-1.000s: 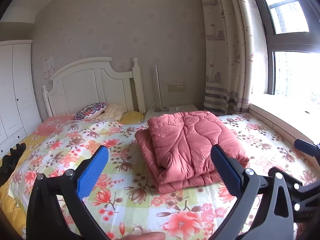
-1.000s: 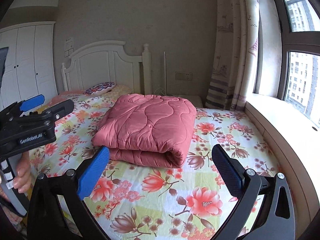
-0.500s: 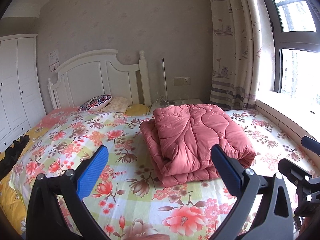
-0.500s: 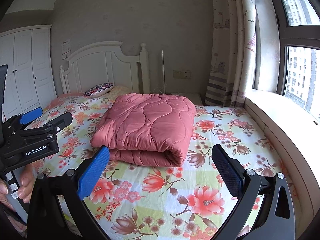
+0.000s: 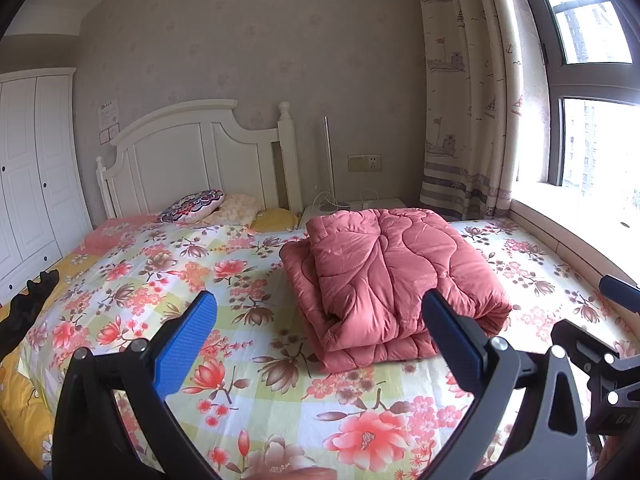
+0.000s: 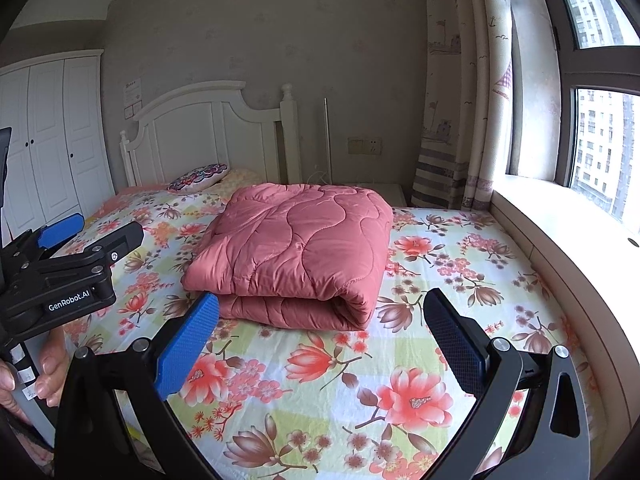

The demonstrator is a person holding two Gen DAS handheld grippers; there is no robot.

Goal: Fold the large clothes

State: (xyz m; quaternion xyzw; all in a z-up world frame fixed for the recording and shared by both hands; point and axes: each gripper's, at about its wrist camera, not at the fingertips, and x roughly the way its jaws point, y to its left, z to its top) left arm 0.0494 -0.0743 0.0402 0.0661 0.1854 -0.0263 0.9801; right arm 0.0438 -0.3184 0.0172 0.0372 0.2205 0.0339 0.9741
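Both cameras pulled back slightly; left gripper [image 5: 316, 336] and right gripper [image 6: 320, 336] gape empty near the folded quilt [image 6: 292, 252], folding looks finished, next just withdraw.

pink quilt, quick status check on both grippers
Left gripper open, empty. Right gripper open, empty. Pink quilt folded on bed. Nothing in the way.

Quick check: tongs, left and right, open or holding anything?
Left tongs: open, empty, short of the quilt.
Right tongs: open, empty.
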